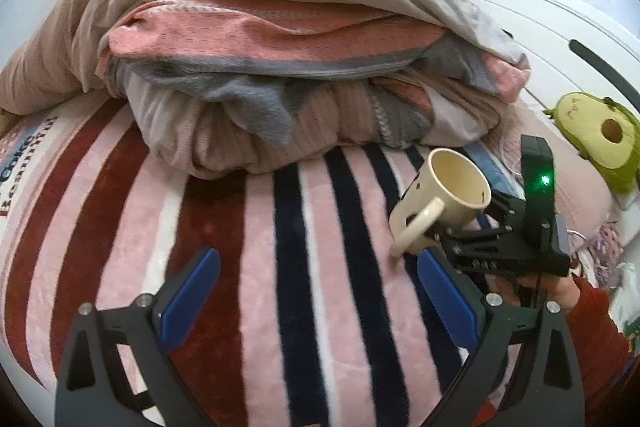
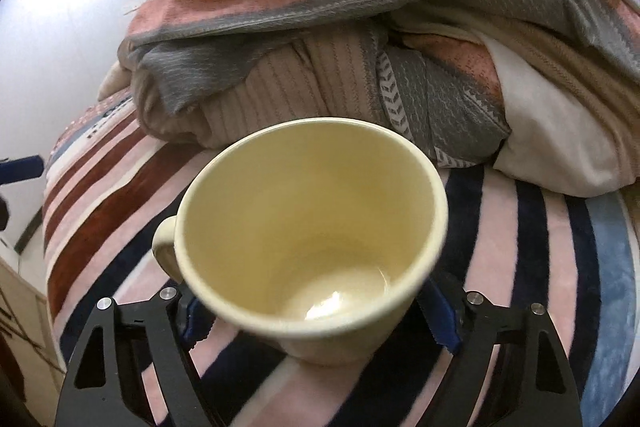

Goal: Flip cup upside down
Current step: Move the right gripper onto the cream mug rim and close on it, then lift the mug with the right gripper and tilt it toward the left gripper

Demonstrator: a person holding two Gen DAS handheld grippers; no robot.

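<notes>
Two grippers: left gripper (image 1: 318, 301) spread wide over nothing; right gripper (image 2: 318, 311) clamped on the cup (image 2: 308, 223).
Blanket (image 1: 208, 239): plush, striped red, pink, navy.
Bedding pile (image 1: 280, 67): folded knit and woven cloth, pink and grey.
Cup: glossy cream ceramic, tapered, handle leftward, held tilted just above the blanket.
Left view only: avocado plush (image 1: 596, 135), hand (image 1: 552, 287).
Right view only: cup's bare interior.

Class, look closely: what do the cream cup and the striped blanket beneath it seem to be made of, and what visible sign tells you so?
Cup: probably glazed ceramic; its smooth, glossy inside shows a bright highlight near the bottom. Striped blanket: likely plush fleece; its surface looks fuzzy and matte.
</notes>
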